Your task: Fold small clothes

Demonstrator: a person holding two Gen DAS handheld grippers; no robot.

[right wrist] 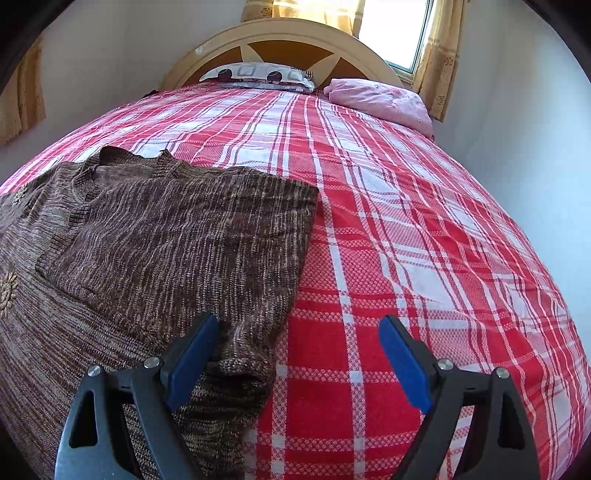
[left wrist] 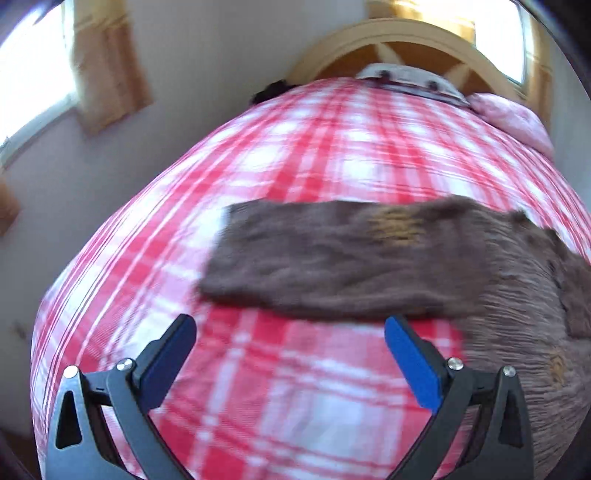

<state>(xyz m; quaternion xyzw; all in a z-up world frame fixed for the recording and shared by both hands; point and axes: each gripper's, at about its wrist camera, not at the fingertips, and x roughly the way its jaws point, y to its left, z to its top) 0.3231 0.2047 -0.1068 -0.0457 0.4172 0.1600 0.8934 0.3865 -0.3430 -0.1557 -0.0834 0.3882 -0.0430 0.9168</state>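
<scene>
A brown knitted sweater (right wrist: 155, 236) lies flat on the red and white checked bedspread (right wrist: 406, 221). In the right wrist view one sleeve is folded across its body, with the cuff (right wrist: 240, 373) just by my left fingertip. My right gripper (right wrist: 298, 334) is open and empty, hovering over the sweater's right edge. In the left wrist view the sweater (left wrist: 369, 258) stretches its other sleeve out to the left, with a yellow motif (left wrist: 399, 225) on it. My left gripper (left wrist: 290, 334) is open and empty, just in front of that sleeve's near edge. This view is motion-blurred.
A patterned pillow (right wrist: 258, 74) and a pink pillow (right wrist: 380, 99) lie at the curved wooden headboard (right wrist: 280, 40). Walls stand close on both sides of the bed. Curtained windows (right wrist: 399, 29) are behind the headboard and at the left.
</scene>
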